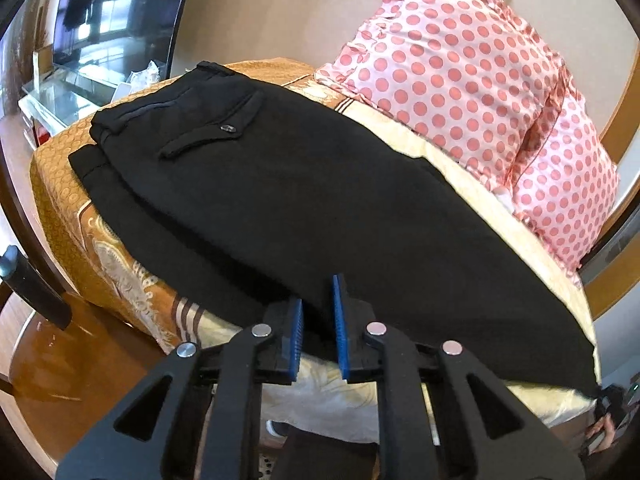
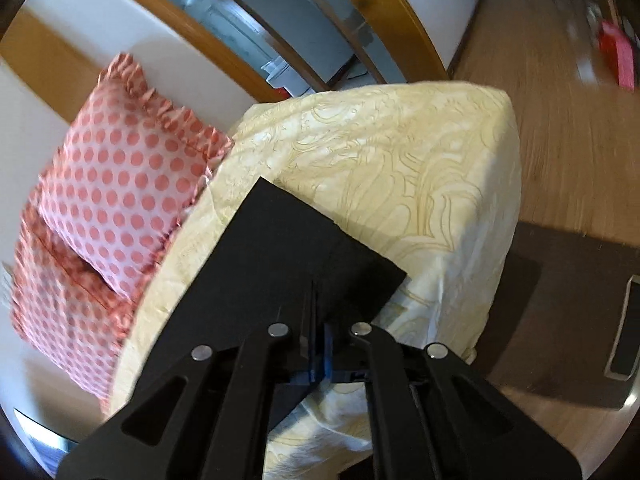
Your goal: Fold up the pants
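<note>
At the left end of the bed (image 1: pixel 60 184), the black fabric pants (image 1: pixel 280 184) lie flat on the golden patterned cover, already doubled leg over leg, with the waistband and buttoned back pocket pointing away to the far left and the long axis running diagonally down to the right. The left gripper (image 1: pixel 318 312) hovers with its blue pads parted at the near edge, about mid-length, gripping nothing. Furthest right, the right gripper (image 2: pixel 316 344) is pinched closed on the hem end, so it looks nearer to carry that end toward the waistband.
</note>
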`<state>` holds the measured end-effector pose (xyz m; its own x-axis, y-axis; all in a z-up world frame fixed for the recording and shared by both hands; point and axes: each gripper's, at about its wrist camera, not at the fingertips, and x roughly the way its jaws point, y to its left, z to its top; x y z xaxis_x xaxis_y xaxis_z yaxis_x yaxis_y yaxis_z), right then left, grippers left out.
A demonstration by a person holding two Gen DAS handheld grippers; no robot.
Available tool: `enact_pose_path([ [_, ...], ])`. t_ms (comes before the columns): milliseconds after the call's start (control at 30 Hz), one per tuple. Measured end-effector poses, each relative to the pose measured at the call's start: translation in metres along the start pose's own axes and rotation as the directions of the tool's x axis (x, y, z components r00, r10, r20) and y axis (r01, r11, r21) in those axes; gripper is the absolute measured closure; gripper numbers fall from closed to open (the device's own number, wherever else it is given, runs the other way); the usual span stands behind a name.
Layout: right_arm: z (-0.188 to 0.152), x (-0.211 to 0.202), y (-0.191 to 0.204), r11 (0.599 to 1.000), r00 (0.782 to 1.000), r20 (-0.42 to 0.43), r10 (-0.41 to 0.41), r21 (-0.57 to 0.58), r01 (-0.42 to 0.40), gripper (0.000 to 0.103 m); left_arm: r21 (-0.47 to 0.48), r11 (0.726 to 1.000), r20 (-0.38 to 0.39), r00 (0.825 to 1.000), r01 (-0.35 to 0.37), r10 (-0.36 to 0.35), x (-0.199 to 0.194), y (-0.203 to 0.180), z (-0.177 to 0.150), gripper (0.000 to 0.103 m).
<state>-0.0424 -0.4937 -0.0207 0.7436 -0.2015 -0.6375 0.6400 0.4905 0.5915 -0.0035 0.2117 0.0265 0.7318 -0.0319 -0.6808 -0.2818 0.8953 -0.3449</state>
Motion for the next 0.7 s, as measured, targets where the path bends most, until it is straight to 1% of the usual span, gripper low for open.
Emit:
enact_pose_path([
  [33, 0.0, -0.005, 0.002, 1.0, 1.0, 0.02, -0.013, -0.014, 0.013, 0.089, 0.019, 1.0, 0.007, 1.0, -0.012, 0.012, -0.001, -0.002, -0.003, 0.089],
  [67, -0.001, -0.012, 0.004, 0.999, 0.999, 0.046, -0.021, -0.031, 0.023, 0.075, 0.034, 0.999, 0.015, 1.0, -0.017, 0.016, -0.003, -0.003, -0.005, 0.089],
  [100, -0.001, -0.018, 0.006, 0.999, 0.997, 0.069, -0.029, -0.037, 0.032, 0.051, 0.051, 0.998, 0.025, 1.0, -0.019, 0.018, -0.007, -0.004, -0.007, 0.088],
  [133, 0.0, -0.025, 0.006, 0.998, 0.994, 0.099, -0.035, -0.04, 0.039, 0.038, 0.062, 0.998, 0.029, 0.999, -0.021, 0.019, -0.009, -0.004, -0.007, 0.087],
  [167, 0.001, -0.031, 0.006, 0.998, 0.991, 0.131, -0.038, -0.044, 0.044, 0.031, 0.066, 0.998, 0.033, 0.999, -0.024, 0.022, -0.013, -0.002, -0.008, 0.084],
  [233, 0.004, -0.032, 0.004, 0.997, 0.989, 0.135, -0.058, -0.039, 0.063, 0.031, 0.072, 0.997, 0.047, 0.998, -0.035, 0.031, -0.02, 0.001, -0.01, 0.078],
  [267, 0.005, -0.031, 0.001, 0.997, 0.989, 0.13, -0.067, -0.03, 0.071, 0.033, 0.071, 0.996, 0.065, 0.996, -0.062, 0.058, -0.026, 0.003, -0.011, 0.067],
  [300, 0.006, -0.028, -0.002, 0.997, 0.99, 0.123, -0.069, -0.02, 0.072, 0.036, 0.06, 0.993, 0.095, 0.991, -0.103, 0.098, -0.034, 0.008, -0.011, 0.05],
  [333, 0.006, -0.024, -0.006, 0.996, 0.989, 0.123, -0.084, -0.005, 0.086, 0.037, 0.04, 0.991, 0.128, 0.984, -0.127, 0.121, -0.042, 0.013, -0.01, 0.042],
  [367, 0.005, -0.021, -0.008, 0.996, 0.987, 0.13, -0.091, 0.005, 0.091, 0.037, 0.02, 0.99, 0.156, 0.978, -0.143, 0.138, -0.048, 0.018, -0.009, 0.036],
  [400, 0.004, -0.018, -0.008, 0.996, 0.987, 0.131, -0.094, 0.0, 0.095, 0.037, -0.012, 0.986, 0.204, 0.964, -0.169, 0.168, -0.058, 0.025, -0.007, 0.036],
  [433, 0.003, -0.016, -0.007, 0.994, 0.984, 0.145, -0.108, -0.013, 0.111, 0.037, -0.029, 0.983, 0.235, 0.955, -0.179, 0.181, -0.063, 0.03, -0.004, 0.036],
  [500, -0.001, -0.014, 0.002, 0.987, 0.977, 0.16, -0.139, -0.06, 0.15, 0.036, -0.039, 0.983, 0.273, 0.944, -0.18, 0.184, -0.068, 0.033, 0.004, 0.029],
  [533, -0.004, -0.013, 0.006, 0.986, 0.978, 0.163, -0.133, -0.079, 0.147, 0.036, -0.032, 0.984, 0.282, 0.943, -0.176, 0.178, -0.067, 0.032, 0.008, 0.026],
  [567, -0.007, -0.011, 0.009, 0.99, 0.986, 0.145, -0.084, -0.096, 0.099, 0.038, -0.016, 0.985, 0.29, 0.943, -0.169, 0.166, -0.063, 0.029, 0.013, 0.024],
  [633, -0.013, -0.009, 0.014, 0.991, 0.99, 0.134, -0.051, -0.113, 0.067, 0.04, 0.019, 0.987, 0.288, 0.946, -0.161, 0.149, -0.053, 0.023, 0.022, 0.023],
  [667, -0.015, -0.008, 0.017, 0.99, 0.99, 0.133, -0.05, -0.125, 0.067, 0.044, 0.041, 0.986, 0.281, 0.949, -0.159, 0.142, -0.044, 0.019, 0.026, 0.02],
  [700, -0.017, -0.007, 0.018, 0.989, 0.99, 0.134, -0.046, -0.135, 0.064, 0.052, 0.054, 0.985, 0.274, 0.951, -0.162, 0.141, -0.038, 0.017, 0.028, 0.02],
])
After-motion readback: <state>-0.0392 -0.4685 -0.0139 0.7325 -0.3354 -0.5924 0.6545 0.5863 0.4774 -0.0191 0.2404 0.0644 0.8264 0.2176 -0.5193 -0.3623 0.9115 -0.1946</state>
